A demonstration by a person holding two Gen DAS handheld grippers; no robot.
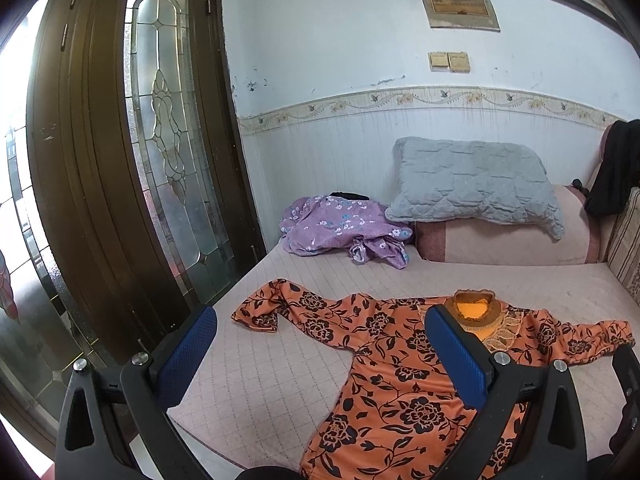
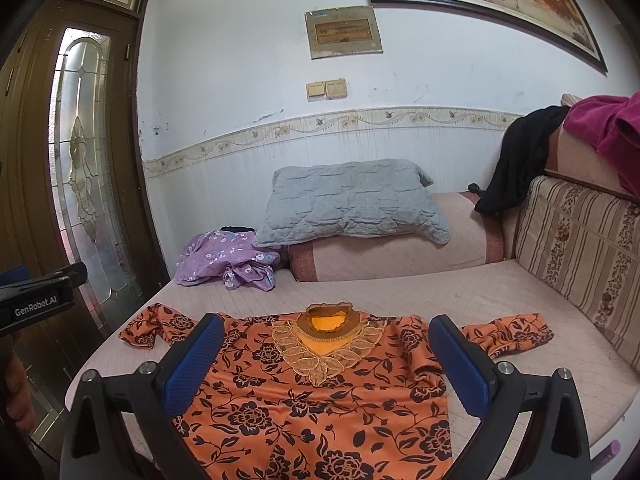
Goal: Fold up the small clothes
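An orange top with black flowers [image 1: 392,364] lies flat and face up on the pink quilted sofa seat [image 1: 272,368], sleeves spread to both sides, lace collar at the far end. It also shows in the right wrist view [image 2: 320,404]. My left gripper [image 1: 320,340] is open and empty, above the top's left half. My right gripper [image 2: 326,344] is open and empty, above the chest. The left gripper's body [image 2: 36,300] shows at the right wrist view's left edge.
A crumpled purple flowered garment [image 1: 340,228] lies at the seat's far left corner. A grey quilted pillow [image 1: 476,180] rests on the armrest [image 2: 392,252]. Striped back cushion [image 2: 580,256], black cloth [image 2: 516,160] and magenta cloth [image 2: 608,128] right. Wooden glass door [image 1: 120,160] left.
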